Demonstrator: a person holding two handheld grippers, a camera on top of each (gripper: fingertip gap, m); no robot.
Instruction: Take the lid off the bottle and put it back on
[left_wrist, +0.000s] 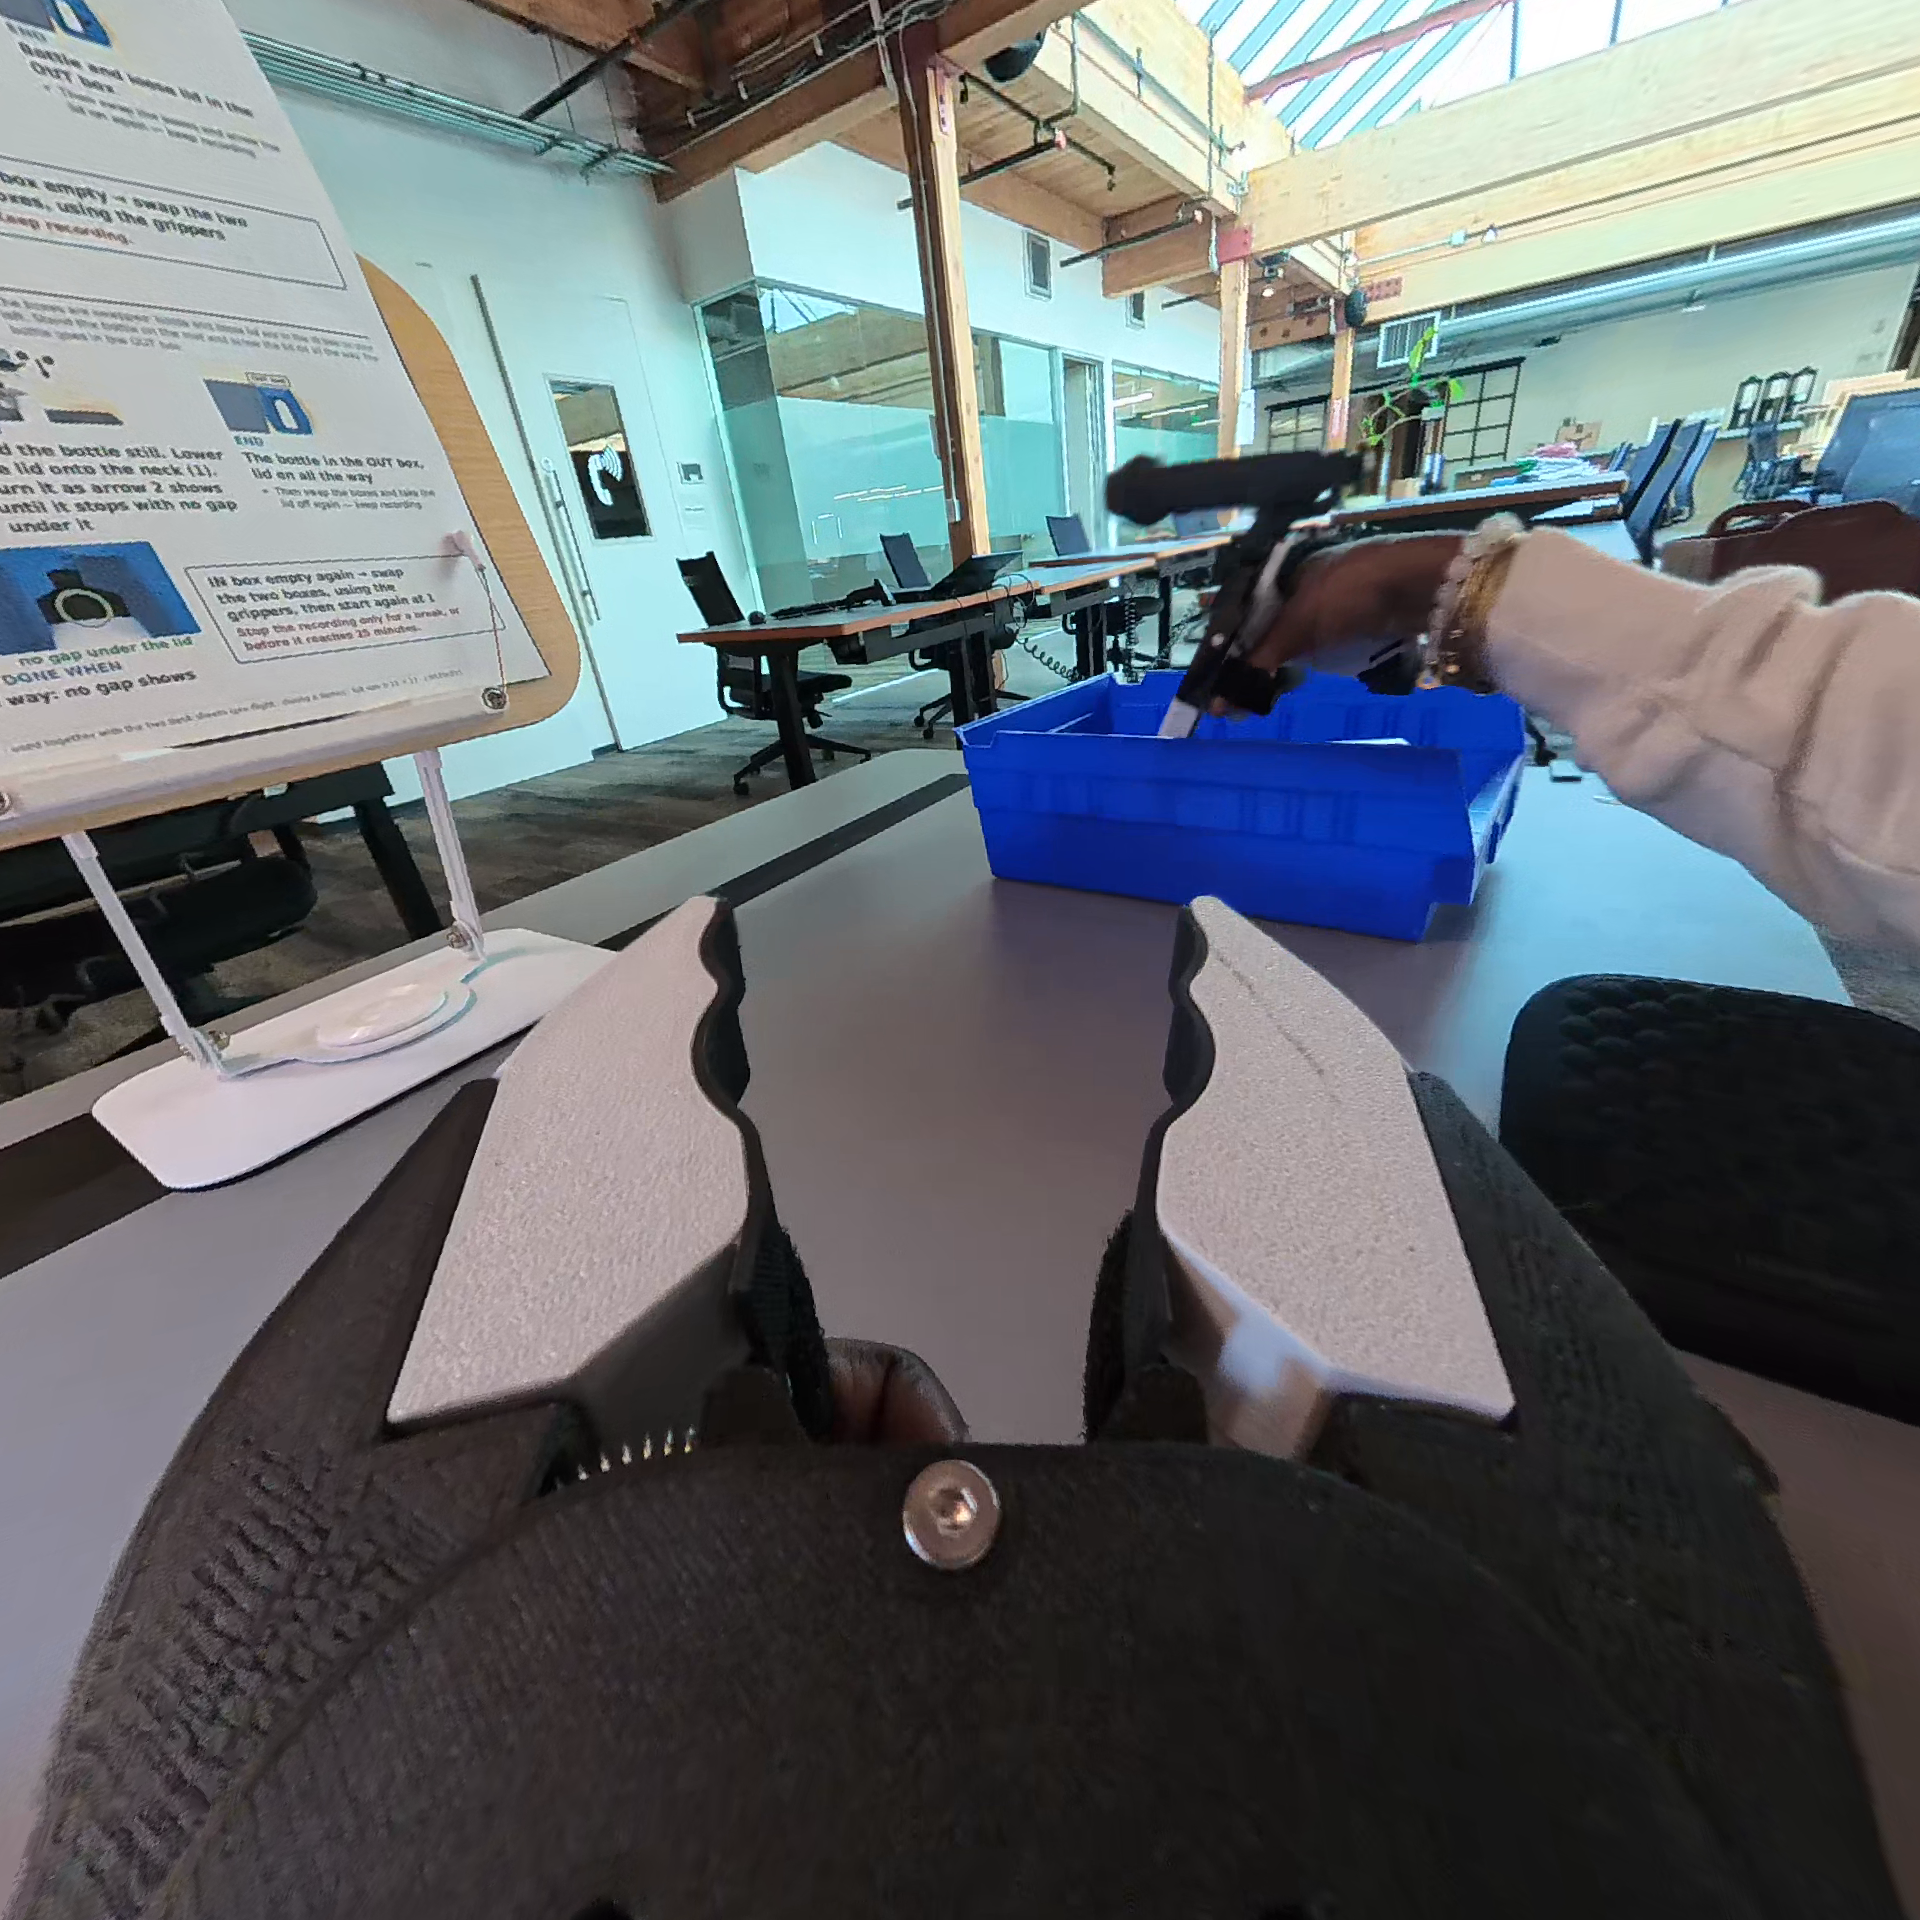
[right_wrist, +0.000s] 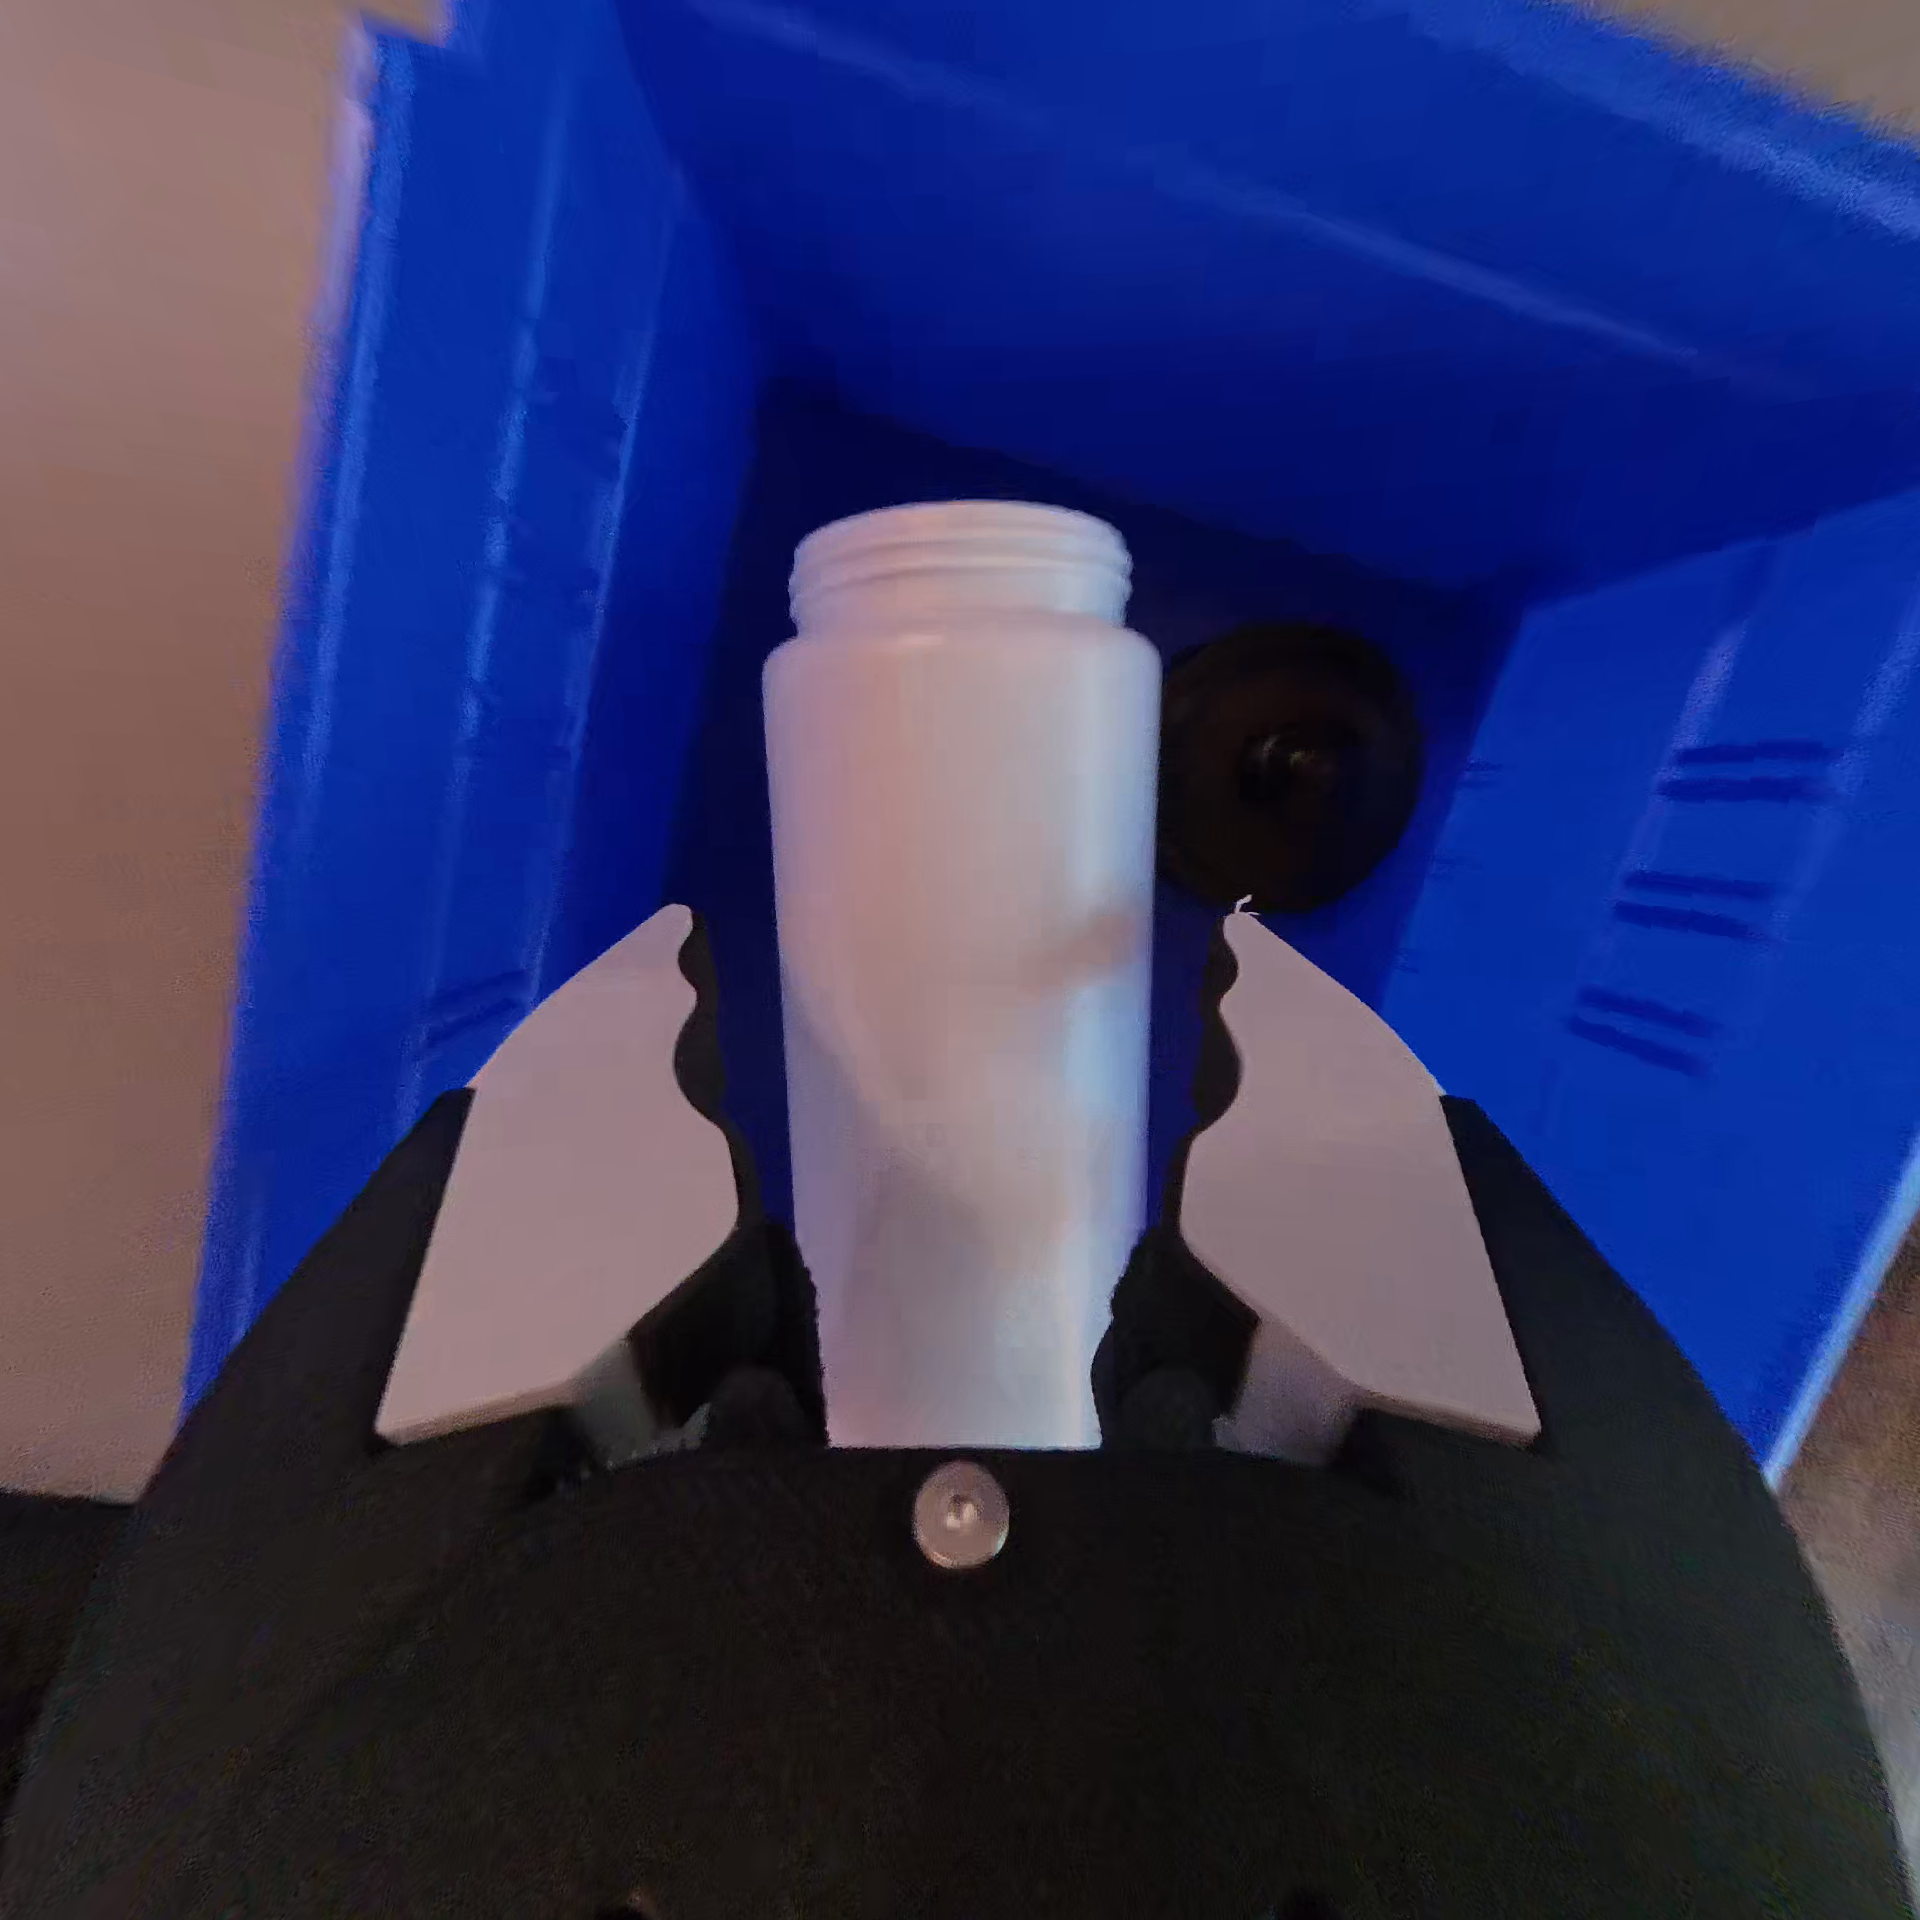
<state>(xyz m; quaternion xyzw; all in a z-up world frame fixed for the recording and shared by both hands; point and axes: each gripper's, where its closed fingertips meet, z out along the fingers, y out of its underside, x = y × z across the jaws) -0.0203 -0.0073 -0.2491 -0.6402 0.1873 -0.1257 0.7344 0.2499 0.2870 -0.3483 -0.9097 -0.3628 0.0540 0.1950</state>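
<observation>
1. Grey table (left_wrist: 935, 1039), one: work surface, centre frame.
2. Instruction board (left_wrist: 208, 364), one: propped on a stand, upper left, facing the operator.
3. Blue bin (right_wrist: 1143, 260), one: holds both task parts.
4. Left gripper (left_wrist: 961, 1039), one: fingers spread, empty, apparently waiting above the table.
5. Right gripper (right_wrist: 961, 1039), one: fingers spread astride the bottle, seemingly not yet pinching.
6. White bottle (right_wrist: 961, 935), one: uncapped, lying centre.
7. Black lid (right_wrist: 1299, 769), one: loose, just right of the bottle.
</observation>
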